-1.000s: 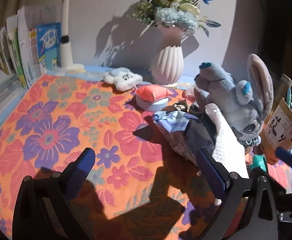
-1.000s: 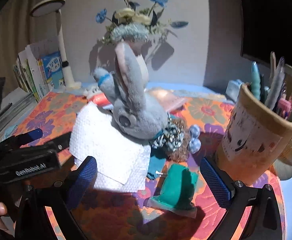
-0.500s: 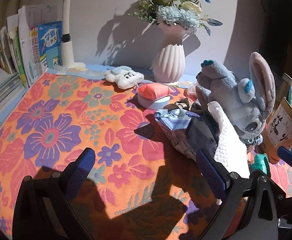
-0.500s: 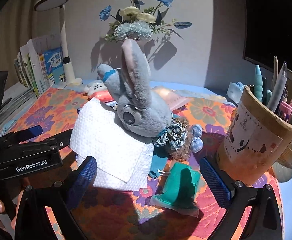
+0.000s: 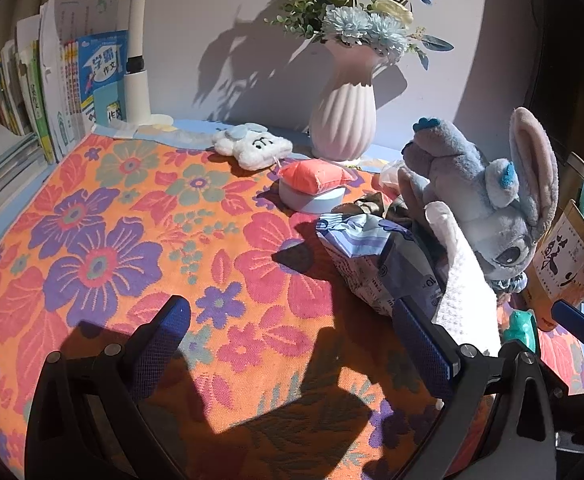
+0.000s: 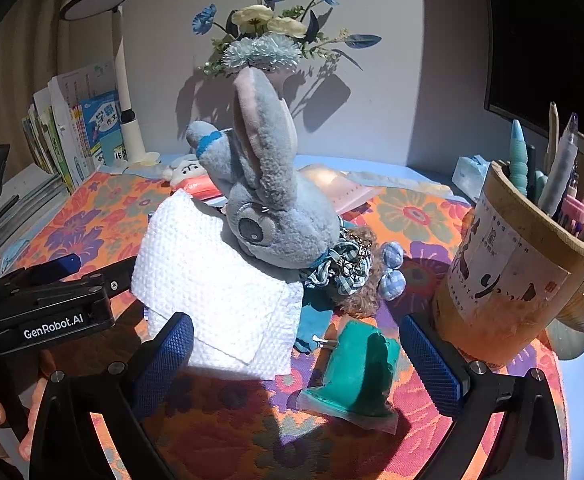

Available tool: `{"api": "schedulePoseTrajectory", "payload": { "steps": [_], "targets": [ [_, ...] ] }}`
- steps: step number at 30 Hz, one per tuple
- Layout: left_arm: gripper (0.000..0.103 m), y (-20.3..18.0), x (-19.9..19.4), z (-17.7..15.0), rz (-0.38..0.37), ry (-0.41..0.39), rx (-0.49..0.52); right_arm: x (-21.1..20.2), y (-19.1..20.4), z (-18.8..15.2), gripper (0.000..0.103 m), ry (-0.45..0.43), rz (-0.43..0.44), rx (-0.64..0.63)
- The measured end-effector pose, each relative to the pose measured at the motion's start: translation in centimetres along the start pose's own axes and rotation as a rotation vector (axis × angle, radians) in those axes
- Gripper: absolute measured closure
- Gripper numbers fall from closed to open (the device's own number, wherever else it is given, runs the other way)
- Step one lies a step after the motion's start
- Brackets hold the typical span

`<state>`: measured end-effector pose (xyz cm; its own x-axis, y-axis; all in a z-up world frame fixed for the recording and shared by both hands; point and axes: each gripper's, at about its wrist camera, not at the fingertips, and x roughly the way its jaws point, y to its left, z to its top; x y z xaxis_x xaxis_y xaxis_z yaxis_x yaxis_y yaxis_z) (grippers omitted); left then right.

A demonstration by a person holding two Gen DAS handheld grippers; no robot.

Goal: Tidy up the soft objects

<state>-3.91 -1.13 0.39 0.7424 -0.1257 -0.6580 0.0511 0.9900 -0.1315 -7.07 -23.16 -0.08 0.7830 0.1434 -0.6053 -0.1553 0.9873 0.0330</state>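
Note:
A grey plush rabbit (image 6: 276,216) lies on a pile with a white textured cloth (image 6: 216,280); both also show in the left wrist view, the rabbit (image 5: 479,192) and the cloth (image 5: 463,292). A teal soft item in plastic (image 6: 355,372) lies between my right gripper's jaws. My right gripper (image 6: 295,352) is open and empty, just above it. My left gripper (image 5: 292,340) is open and empty over the floral mat, left of a patterned packet (image 5: 371,256). A white plush (image 5: 252,146) and an orange cushion on a blue disc (image 5: 313,184) lie farther back.
A floral mat (image 5: 92,240) covers the desk. A pink ribbed vase of flowers (image 5: 345,120) stands at the back. Books (image 5: 64,88) and a white lamp (image 6: 124,92) are at the left. A pen cup (image 6: 507,280) stands at the right.
Both grippers have drawn back and risen a little, so the scene sits slightly farther away. Both stay open. Nothing on the mat has moved.

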Motion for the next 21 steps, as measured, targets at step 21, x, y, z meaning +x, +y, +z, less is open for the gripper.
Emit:
{"api": "schedulePoseTrajectory", "payload": {
  "steps": [21],
  "targets": [
    [0.002, 0.29, 0.16, 0.05, -0.018, 0.006, -0.021, -0.04, -0.50, -0.11, 0.000, 0.003, 0.010, 0.030]
  ]
}}
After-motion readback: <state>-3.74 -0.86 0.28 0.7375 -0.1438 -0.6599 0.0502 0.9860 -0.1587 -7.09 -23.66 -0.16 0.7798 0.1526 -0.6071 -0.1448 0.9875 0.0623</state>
